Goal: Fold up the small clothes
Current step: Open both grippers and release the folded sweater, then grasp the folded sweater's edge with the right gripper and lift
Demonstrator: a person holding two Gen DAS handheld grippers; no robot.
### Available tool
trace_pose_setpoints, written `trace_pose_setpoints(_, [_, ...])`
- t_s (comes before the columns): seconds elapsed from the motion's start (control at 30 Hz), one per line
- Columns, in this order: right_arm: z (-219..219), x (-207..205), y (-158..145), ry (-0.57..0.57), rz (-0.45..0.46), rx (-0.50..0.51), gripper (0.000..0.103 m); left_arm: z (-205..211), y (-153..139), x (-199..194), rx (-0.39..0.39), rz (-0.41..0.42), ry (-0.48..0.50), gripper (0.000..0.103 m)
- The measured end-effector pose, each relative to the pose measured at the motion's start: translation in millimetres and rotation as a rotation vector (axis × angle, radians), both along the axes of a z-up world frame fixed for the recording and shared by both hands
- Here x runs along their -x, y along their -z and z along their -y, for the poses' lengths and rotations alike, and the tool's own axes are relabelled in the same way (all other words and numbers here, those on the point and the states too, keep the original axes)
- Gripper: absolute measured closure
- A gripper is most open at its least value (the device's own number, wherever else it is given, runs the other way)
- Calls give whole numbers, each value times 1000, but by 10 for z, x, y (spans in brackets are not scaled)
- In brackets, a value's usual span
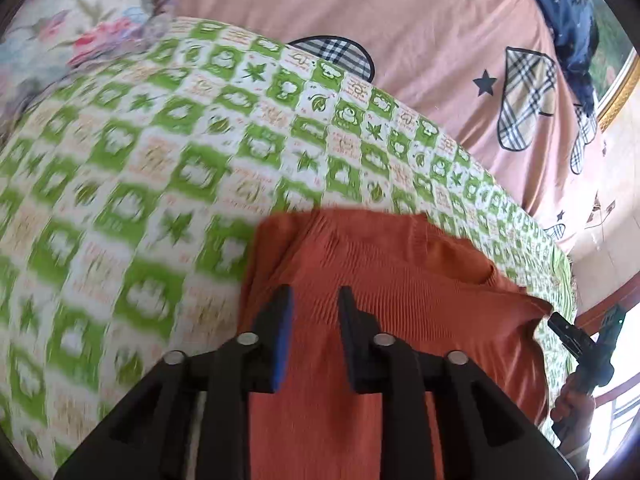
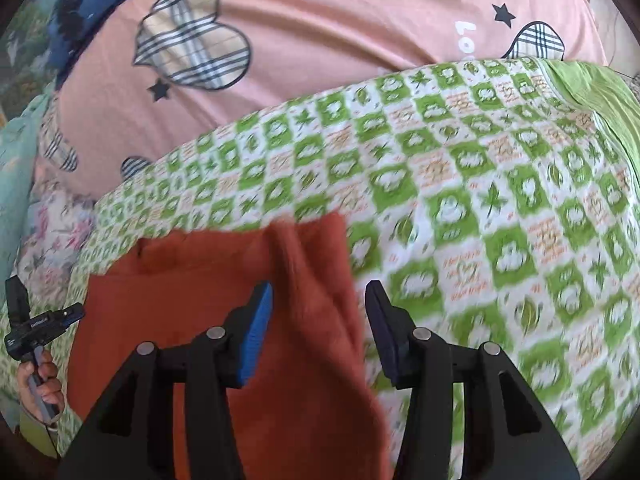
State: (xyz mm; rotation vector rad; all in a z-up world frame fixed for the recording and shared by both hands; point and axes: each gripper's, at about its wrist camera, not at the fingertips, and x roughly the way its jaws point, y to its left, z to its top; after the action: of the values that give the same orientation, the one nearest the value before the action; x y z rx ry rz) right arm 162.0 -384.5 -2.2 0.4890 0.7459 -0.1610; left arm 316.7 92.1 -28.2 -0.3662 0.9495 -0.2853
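Note:
An orange ribbed knit top [image 1: 384, 280] lies on a green-and-white checked blanket [image 1: 160, 160]. In the left wrist view my left gripper [image 1: 314, 300] is open above the top's left part, its jaws a small gap apart with fabric showing between them. In the right wrist view the same top [image 2: 192, 280] lies at the lower left, with a raised fold running up its right side. My right gripper [image 2: 320, 296] is open wide over that fold and the top's right edge. Each gripper shows at the edge of the other's view: the right one [image 1: 576, 340], the left one [image 2: 36, 324].
The checked blanket [image 2: 480, 200] lies on a pink bedsheet [image 1: 400, 20] with plaid hearts and stars. A dark blue garment [image 1: 572, 20] lies at the far corner. A floral fabric [image 1: 80, 32] lies at the far left. A plain green cloth [image 2: 600, 92] borders the blanket's right end.

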Motion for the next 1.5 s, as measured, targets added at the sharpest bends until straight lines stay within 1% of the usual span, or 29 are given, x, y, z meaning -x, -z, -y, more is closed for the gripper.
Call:
trace_pose_setpoints(0.03, [-71, 65, 17, -32, 13, -18, 53, -9, 1, 74, 2, 1, 0, 73])
trace_pose_setpoints(0.07, [-179, 121, 51, -76, 21, -39, 53, -9, 27, 249, 17, 1, 3, 72])
trace_pose_setpoints(0.1, [-279, 153, 91, -106, 16, -48, 53, -2, 38, 379, 38, 0, 9, 72])
trace_pose_setpoints(0.13, [-410, 175, 147, -162, -4, -53, 53, 10, 58, 544, 61, -4, 20, 72])
trace_pose_setpoints(0.2, [-594, 110, 209, -212, -39, -12, 53, 80, 69, 812, 93, -11, 38, 72])
trace_pose_setpoints(0.23, [-633, 104, 240, -214, -54, 11, 53, 125, 73, 945, 101, -14, 51, 72])
trace_pose_setpoints(0.27, [-607, 90, 276, -191, -75, 28, 53, 177, 61, 1028, 106, -15, 55, 71])
trace_pose_setpoints(0.3, [-515, 108, 323, -142, -91, 31, 53, 209, 71, 1165, 117, -23, 61, 69])
trace_pose_setpoints(0.33, [-366, 145, 349, -62, -101, 17, 53, 237, 72, 1260, 125, -27, 67, 68])
trace_pose_setpoints(0.4, [-159, 308, 319, 46, -83, -14, 53, 266, 71, 1453, 148, -31, 68, 61])
trace_pose_setpoints(0.43, [-106, 394, 285, 96, -77, -5, 53, 268, 66, 1544, 154, -33, 67, 59])
trace_pose_setpoints(0.47, [-72, 506, 239, 138, -59, 0, 53, 259, 67, 1631, 163, -34, 60, 54])
trace_pose_setpoints(0.5, [-64, 615, 198, 144, -19, -25, 52, 240, 80, 1730, 178, -37, 50, 49])
trace_pose_setpoints(0.57, [-70, 767, 160, 128, 29, -64, 52, 220, 121, 1883, 202, -48, 37, 45])
trace_pose_setpoints(0.67, [-255, 939, 124, 93, 57, -79, 51, 196, 201, 2019, 225, -64, 10, 38])
trace_pose_setpoints(0.73, [-393, 1027, 141, 65, 72, -110, 49, 201, 281, 2074, 247, -80, -18, 33])
trace_pose_setpoints(0.8, [-530, 1047, 176, 40, 73, -135, 48, 213, 353, 2091, 276, -90, -34, 25])
trace_pose_setpoints(0.87, [-643, 1026, 219, 22, 65, -145, 47, 248, 397, 2103, 289, -87, -50, 22])
trace_pose_setpoints(0.93, [-771, 1055, 235, -13, 58, -159, 46, 272, 412, 2079, 286, -74, -66, 22])
trace_pose_setpoints(1.0, [-874, 1062, 261, -24, 49, -157, 45, 257, 428, 2026, 294, -61, -91, 22])
trace_pose_setpoints(1.13, [-1024, 1036, 276, -62, 39, -164, 44, 162, 467, 1800, 323, -36, -155, 22])
trace_pose_setpoints(1.27, [-1056, 974, 261, -79, 45, -172, 44, 122, 451, 1575, 294, -4, -214, 23])
trace_pose_setpoints(1.33, [-1033, 931, 249, -85, 49, -177, 44, 105, 440, 1485, 272, 4, -235, 27])
trace_pose_setpoints(1.37, [-1017, 906, 241, -89, 51, -179, 44, 97, 434, 1440, 259, 7, -247, 32])
trace_pose_setpoints(1.4, [-994, 875, 232, -92, 54, -181, 43, 79, 430, 1391, 248, 11, -261, 39])
trace_pose_setpoints(1.43, [-973, 854, 226, -94, 55, -182, 43, 62, 430, 1349, 243, 12, -271, 43])
trace_pose_setpoints(1.47, [-935, 815, 221, -99, 56, -188, 43, 47, 428, 1309, 242, 11, -277, 56])
trace_pose_setpoints(1.5, [-892, 786, 220, -101, 59, -200, 43, 41, 422, 1265, 242, 12, -272, 76])
